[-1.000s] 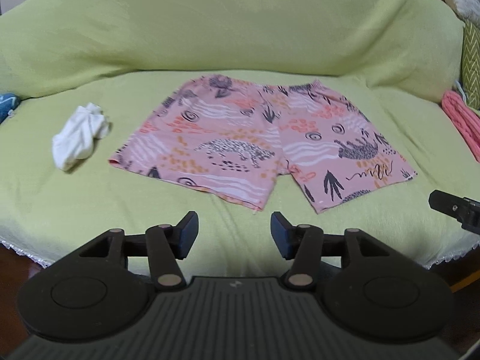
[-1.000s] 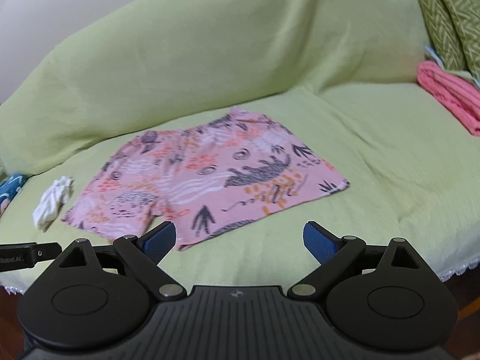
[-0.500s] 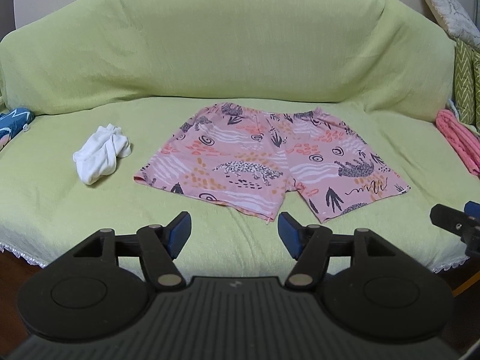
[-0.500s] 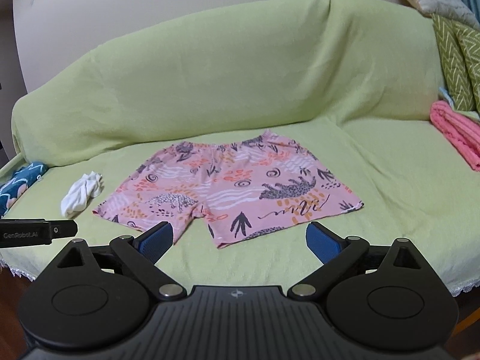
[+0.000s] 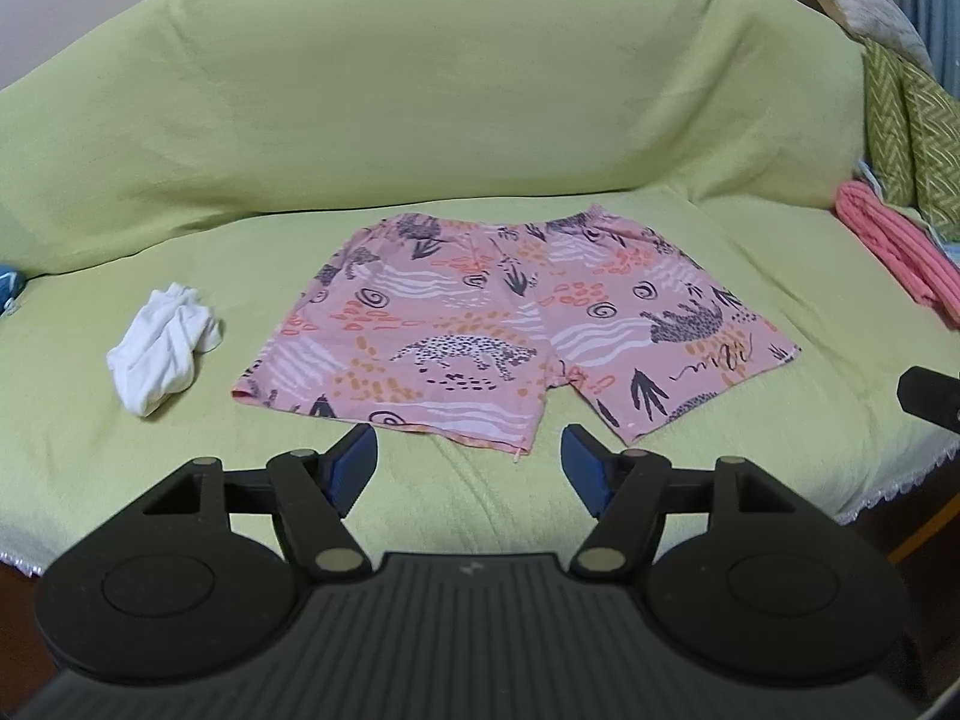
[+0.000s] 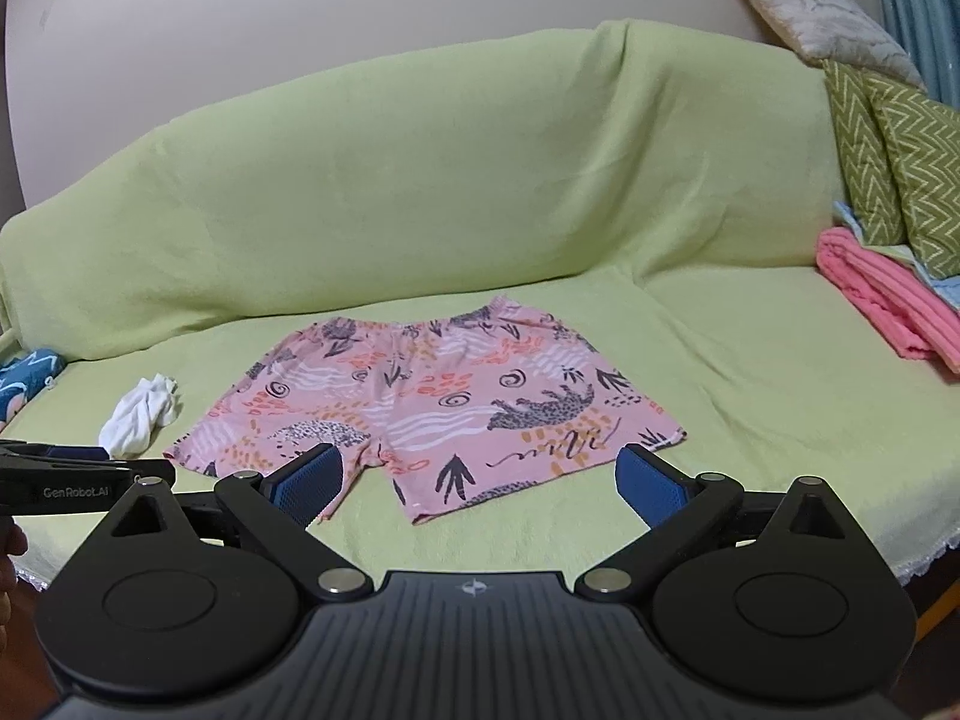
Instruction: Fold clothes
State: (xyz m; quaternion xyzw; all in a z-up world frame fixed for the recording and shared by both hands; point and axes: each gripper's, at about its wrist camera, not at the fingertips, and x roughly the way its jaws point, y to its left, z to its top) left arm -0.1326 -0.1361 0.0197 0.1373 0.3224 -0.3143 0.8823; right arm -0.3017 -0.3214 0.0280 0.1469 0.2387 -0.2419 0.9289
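Note:
Pink patterned shorts [image 5: 510,330] [image 6: 432,402] lie flat on the green sofa seat, waistband toward the backrest, both legs toward me. My left gripper [image 5: 468,468] hovers in front of the left leg's hem with nothing between its blue pads; its jaws are opening. In the right wrist view, my right gripper [image 6: 480,480] stands wide open and empty over the hems, short of the cloth. The left gripper's body [image 6: 72,474] shows at the left edge of that view.
A small white garment [image 5: 162,348] lies bunched left of the shorts. Folded pink cloth [image 6: 888,306] and green zigzag cushions [image 6: 900,162] fill the sofa's right end. A blue patterned item [image 6: 27,372] sits at the far left. The seat's front edge has white lace trim [image 5: 888,486].
Both grippers have drawn back and risen from the shorts, so more of the sofa's backrest shows. The left gripper's jaws have spread wider. The shorts have not moved.

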